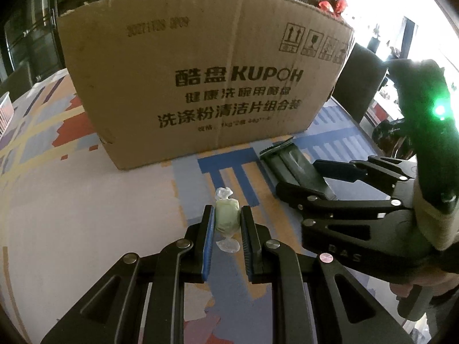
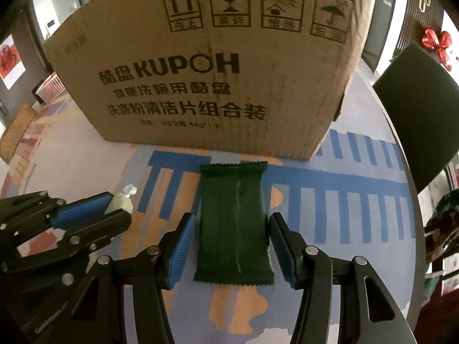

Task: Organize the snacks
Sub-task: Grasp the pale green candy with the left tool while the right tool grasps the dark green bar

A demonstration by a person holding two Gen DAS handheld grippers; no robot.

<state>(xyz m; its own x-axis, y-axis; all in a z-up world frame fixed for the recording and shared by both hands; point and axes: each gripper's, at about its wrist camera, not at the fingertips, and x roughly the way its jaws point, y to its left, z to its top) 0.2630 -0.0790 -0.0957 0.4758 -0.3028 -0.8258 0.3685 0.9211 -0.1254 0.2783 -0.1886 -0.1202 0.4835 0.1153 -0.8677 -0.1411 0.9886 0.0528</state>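
- Worktop [image 2: 287, 309] w/ colourful patterned cloth; cardboard box [image 2: 200, 66] at back, dark chair [image 2: 421, 109] right.
- Left gripper [image 1: 226, 223] jaws clamped on pale wrapped candy [image 1: 227, 218].
- Right gripper [image 2: 229, 246] jaws apart, green snack pack [image 2: 233, 223] flat between them, not touching.

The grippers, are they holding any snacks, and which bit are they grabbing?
The left gripper grips the pale candy by its fat middle. The right gripper straddles the green packet at its long sides; whether it squeezes cannot be told.

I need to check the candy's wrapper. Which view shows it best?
The left wrist view: the candy sits centred between the left claw's pads, both twisted ends visible. The right wrist view shows only part of it at the edge.
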